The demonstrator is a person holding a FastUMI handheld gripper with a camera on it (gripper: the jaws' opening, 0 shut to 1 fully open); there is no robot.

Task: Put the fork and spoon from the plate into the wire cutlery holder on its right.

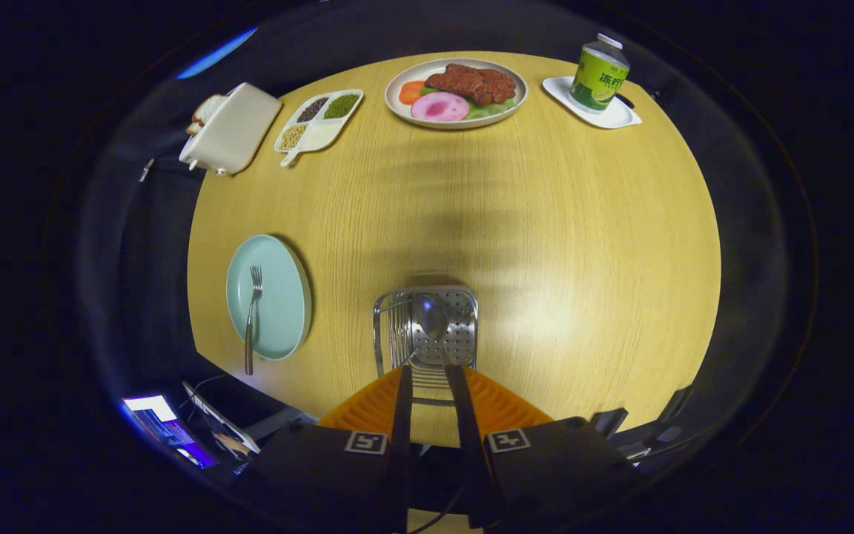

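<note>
Gripper (427,368): hanging over the wire cutlery holder (427,326), fingers sitting narrowly parted — grip unclear.
Spoon (431,317): standing bowl-up inside the holder (handle possibly between the fingers).
Fork (251,315): lying on the plate (279,297) — left of the holder.

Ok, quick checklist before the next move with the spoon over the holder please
1. Spoon between the fingers, bowl ahead of them: ok.
2. Spoon over the wire cutlery holder: ok.
3. Both fingers of the gripper pressing the handle: cannot tell.
4. Holder upright on the round table: ok.
5. Fork in the holder: not ok, it lies on the pale green plate left of the holder.
</note>
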